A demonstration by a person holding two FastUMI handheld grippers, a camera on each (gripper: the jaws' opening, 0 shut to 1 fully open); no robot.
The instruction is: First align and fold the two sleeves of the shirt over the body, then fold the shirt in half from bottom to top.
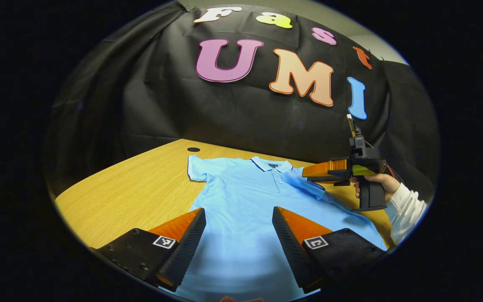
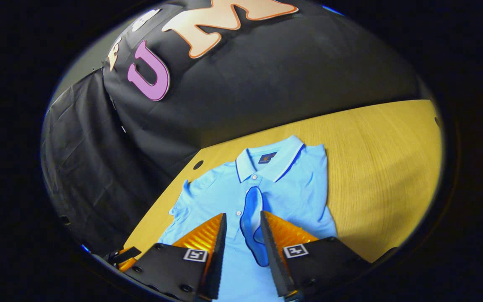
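Broadly, the table (image 1: 132, 188) carries the shirt (image 1: 241, 218) spread flat across the lower middle of the left gripper view, collar (image 2: 268, 161) toward the top. In the right gripper view the right sleeve (image 2: 252, 222) hangs bunched between the right gripper (image 2: 243, 239) fingers; whether both press it I cannot tell. That sleeve should come down flat over the chest, cuff edge squared to the placket, before letting go. At bottom centre of its own view, the left gripper (image 1: 239, 239) has its fingers spread wide, holding nothing. The left sleeve (image 1: 197, 167), upper left, remains unfolded.
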